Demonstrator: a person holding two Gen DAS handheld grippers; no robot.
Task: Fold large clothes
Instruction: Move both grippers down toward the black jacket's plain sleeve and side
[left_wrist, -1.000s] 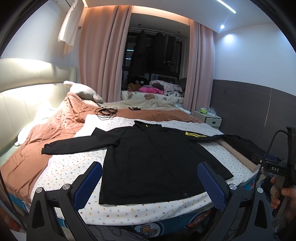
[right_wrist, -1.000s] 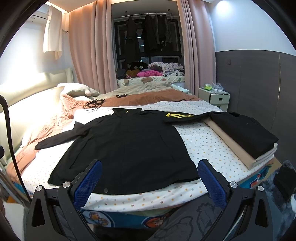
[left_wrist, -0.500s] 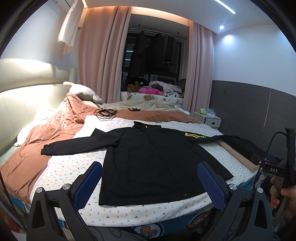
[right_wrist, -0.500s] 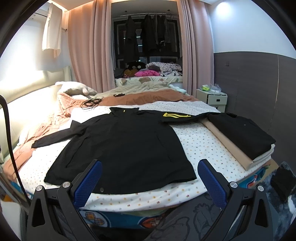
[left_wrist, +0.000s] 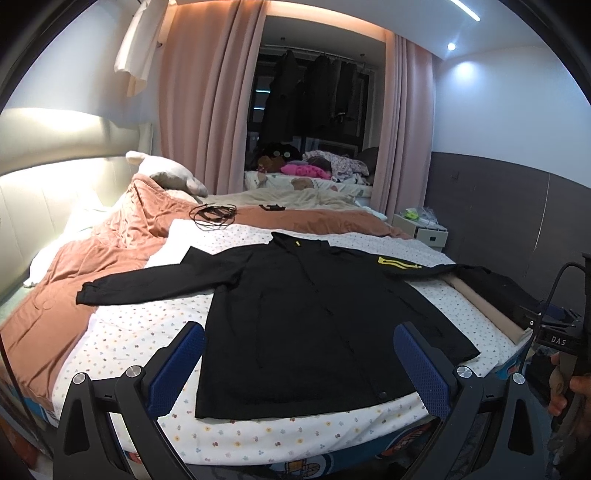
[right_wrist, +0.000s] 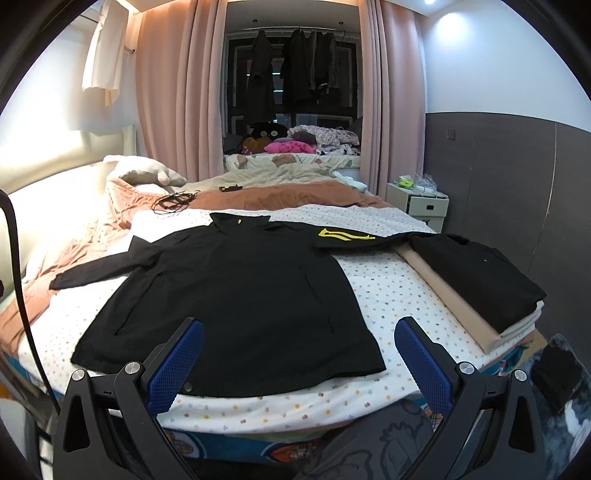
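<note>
One long-sleeved black jacket (left_wrist: 306, 317) with yellow sleeve stripes lies flat, sleeves spread, on my dotted white bedsheet (left_wrist: 125, 332). My left tongs (left_wrist: 299, 363) and right tongs (right_wrist: 299, 360) hover at the bed's near edge (both spread wide, gripping nothing). A stack of folded black and beige clothes (right_wrist: 476, 280) sits beside the jacket's right sleeve.

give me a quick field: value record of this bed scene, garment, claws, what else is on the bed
garment: black jacket, spread flat, front up, both sleeves out
marking: yellow stripes on the sleeve toward the stack
surface: dotted sheet
left claw: open, empty, above the hem, not touching
right claw: open, empty, above the hem, not touching
folded stack: black garment on beige and white ones, by the bed's right edge
other: black cable on the rust quilt
folding: not started
</note>
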